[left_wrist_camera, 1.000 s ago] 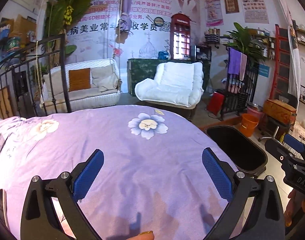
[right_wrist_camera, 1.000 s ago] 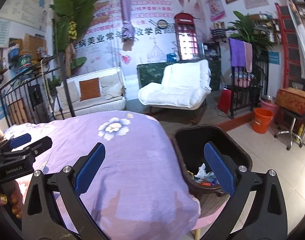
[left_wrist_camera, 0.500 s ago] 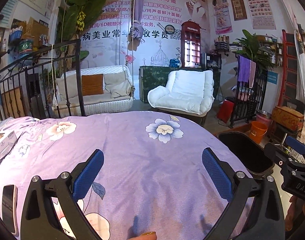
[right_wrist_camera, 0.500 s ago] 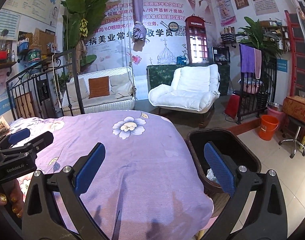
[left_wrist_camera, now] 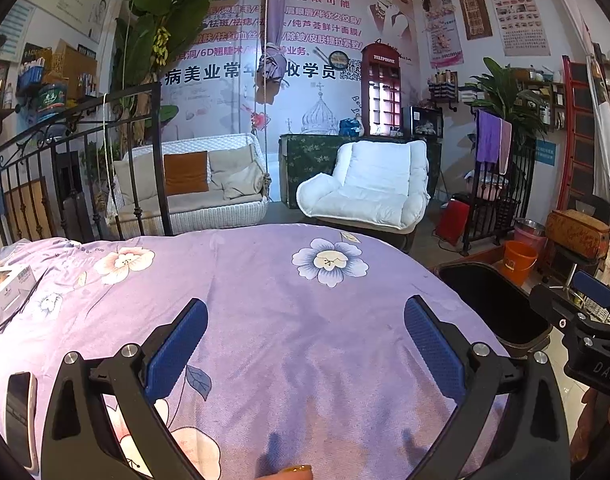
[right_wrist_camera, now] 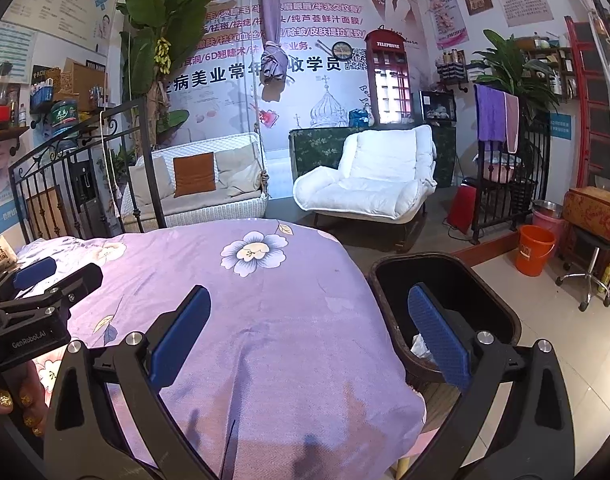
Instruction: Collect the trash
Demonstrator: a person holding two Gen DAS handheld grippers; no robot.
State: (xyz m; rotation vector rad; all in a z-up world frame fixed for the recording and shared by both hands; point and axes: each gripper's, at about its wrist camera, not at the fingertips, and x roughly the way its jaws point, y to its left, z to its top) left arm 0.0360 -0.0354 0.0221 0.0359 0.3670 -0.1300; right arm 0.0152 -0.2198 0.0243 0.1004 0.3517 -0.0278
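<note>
At the left edge of the bed [left_wrist_camera: 305, 320], which wears a purple flowered sheet, a white box [left_wrist_camera: 9, 296] lies near the iron headboard [left_wrist_camera: 77, 152]; a phone [left_wrist_camera: 21, 412] lies closer in along the same edge, just left of the left hand-held gripper [left_wrist_camera: 305, 344]; that gripper hangs over the middle of the bed with its blue pads [left_wrist_camera: 177, 348] spread wide and nothing between them; the right hand-held gripper [right_wrist_camera: 309, 340] sits over the bed's right edge, likewise wide open and empty, its left pad above the sheet and its right pad [right_wrist_camera: 437, 336] in front of the dark trash bin [right_wrist_camera: 501, 308]; the bin stands on the floor just beside the bed's right edge, and pale crumpled trash [right_wrist_camera: 421, 348] shows inside it near the bottom; the sheet around both grippers shows only its printed flowers; beyond the bin an orange bucket [right_wrist_camera: 535, 250] stands on the tiled floor, well apart from the bed; past the far edge of the bed stand a wicker sofa [left_wrist_camera: 189, 184] and a white armchair [left_wrist_camera: 369, 188].
</note>
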